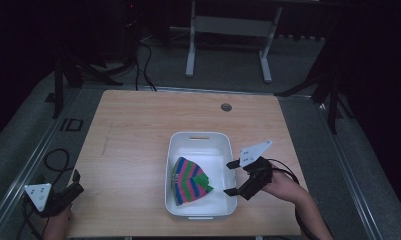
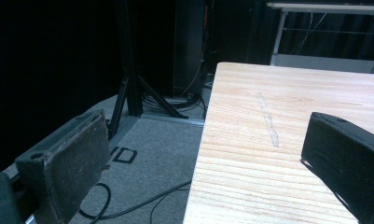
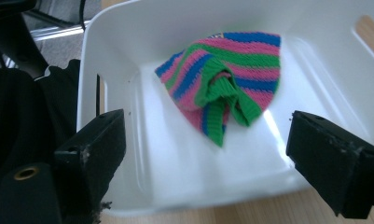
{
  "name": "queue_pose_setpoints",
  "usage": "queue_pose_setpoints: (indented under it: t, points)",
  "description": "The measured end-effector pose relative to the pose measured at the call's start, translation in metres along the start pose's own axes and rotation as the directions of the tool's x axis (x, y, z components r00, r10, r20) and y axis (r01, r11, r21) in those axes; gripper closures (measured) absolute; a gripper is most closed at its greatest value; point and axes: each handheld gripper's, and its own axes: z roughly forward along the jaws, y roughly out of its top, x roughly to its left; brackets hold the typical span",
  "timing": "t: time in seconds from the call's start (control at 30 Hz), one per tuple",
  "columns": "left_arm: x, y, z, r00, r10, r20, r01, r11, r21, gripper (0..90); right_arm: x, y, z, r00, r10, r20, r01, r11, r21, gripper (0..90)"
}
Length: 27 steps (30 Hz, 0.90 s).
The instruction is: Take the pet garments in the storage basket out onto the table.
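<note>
A white plastic bin [image 1: 200,145] sits on the wooden tabletop [image 1: 133,140], a little right of centre and toward the lower part of the high view. Inside it lies a folded knitted cloth [image 1: 189,181] striped in pink, green and blue, resting on the bin's floor against the lower left of the bin in that frame. In the right claw's own view the same cloth [image 3: 226,81] lies in the upper middle of the frame, with a loose green-edged flap bunched at its front; the bin's near wall [image 3: 208,191] runs along the bottom of that frame between the two black jaws.

The right claw [image 1: 231,177] is at the bin's right rim, lower right of the high view, held by a hand [image 1: 283,187] that enters from the bottom edge. Its jaws stand wide apart and grasp nothing; the cloth lies beyond them, untouched. A grey three-cornered plate [image 1: 254,152] sits on top of it.

The left claw [image 1: 77,181] is at the lower left corner of the high view, by the tabletop's near left edge and well apart from the bin. Its jaws are also spread and empty. In its own view one jaw hangs over the grey carpeted floor [image 2: 156,154] at the lower left, the other over the tabletop at the right, and a faint pale streak [image 2: 268,123] marks the wood in the middle of that frame
</note>
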Motion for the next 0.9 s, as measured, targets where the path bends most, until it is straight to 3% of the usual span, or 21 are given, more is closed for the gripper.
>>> queue_pose_setpoints:
  t: [0.1, 0.27, 0.67, 0.73, 0.9]
  points:
    - [0.000, 0.000, 0.000, 1.0000, 0.002, -0.001, -0.002, 1.0000, 0.001, 1.4, 0.000, 0.008, 0.008, 0.9995, -0.012, -0.030, 0.012, 1.000, 0.009, 11.9]
    - [0.000, 0.000, 0.000, 1.0000, 0.004, -0.001, -0.004, 1.0000, -0.001, 1.4, -0.001, 0.019, 0.024, 0.9995, -0.023, -0.023, 0.024, 0.999, 0.037, 11.9]
    - [0.000, 0.000, 0.000, 1.0000, 0.001, 0.001, -0.001, 1.0000, -0.002, 1.4, -0.004, 0.042, 0.067, 0.9979, -0.033, -0.056, 0.038, 0.994, 0.102, 12.8]
    - [0.000, 0.000, 0.000, 1.0000, 0.000, 0.002, 0.000, 1.0000, 0.000, 1.4, -0.005, 0.047, 0.084, 0.9965, -0.054, -0.064, 0.063, 0.986, 0.152, 13.2]
    - [0.000, 0.000, 0.000, 1.0000, -0.002, 0.006, 0.002, 1.0000, 0.000, 1.4, -0.004, 0.054, 0.106, 0.9939, -0.093, -0.060, 0.104, 0.971, 0.215, 13.7]
